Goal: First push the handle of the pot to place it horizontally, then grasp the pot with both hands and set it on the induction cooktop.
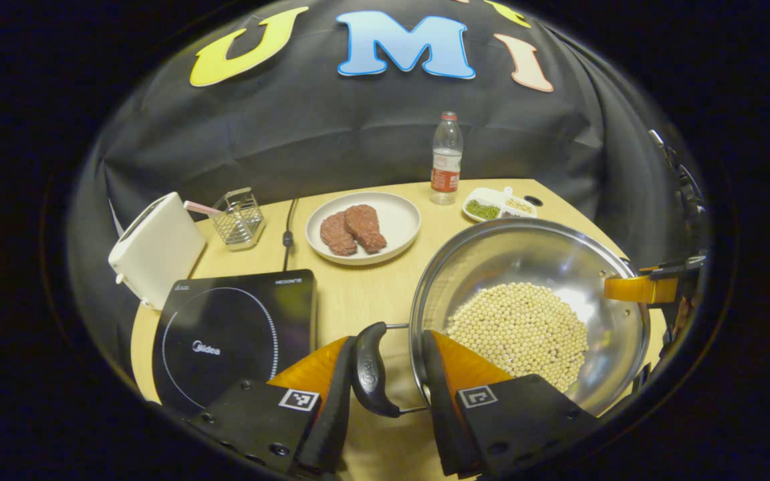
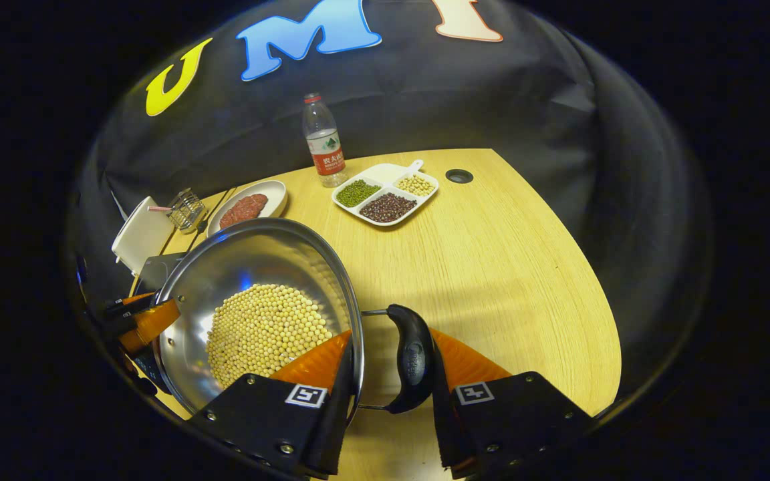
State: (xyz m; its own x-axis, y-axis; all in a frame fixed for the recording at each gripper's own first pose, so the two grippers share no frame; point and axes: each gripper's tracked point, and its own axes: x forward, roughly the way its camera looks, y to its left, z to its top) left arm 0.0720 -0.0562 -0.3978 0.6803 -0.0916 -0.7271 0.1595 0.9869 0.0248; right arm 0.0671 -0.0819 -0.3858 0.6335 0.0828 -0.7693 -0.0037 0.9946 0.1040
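Left gripper (image 1: 388, 374) clamped on one black side handle (image 1: 370, 369) of the bean-filled pot (image 1: 529, 310), right gripper (image 2: 392, 371) clamped on the opposite handle (image 2: 412, 357), pot beside the induction cooktop (image 1: 231, 334), on the wooden table (image 2: 492, 254).

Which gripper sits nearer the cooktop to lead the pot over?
Left. The left gripper brackets the pot handle right beside the cooktop; the right gripper brackets the far handle.

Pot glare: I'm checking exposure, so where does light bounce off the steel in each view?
Left gripper view: a bright patch on the pot's inner wall right of the beans; right gripper view: a small bluish glint above the beans, with a pale sheen to their left.
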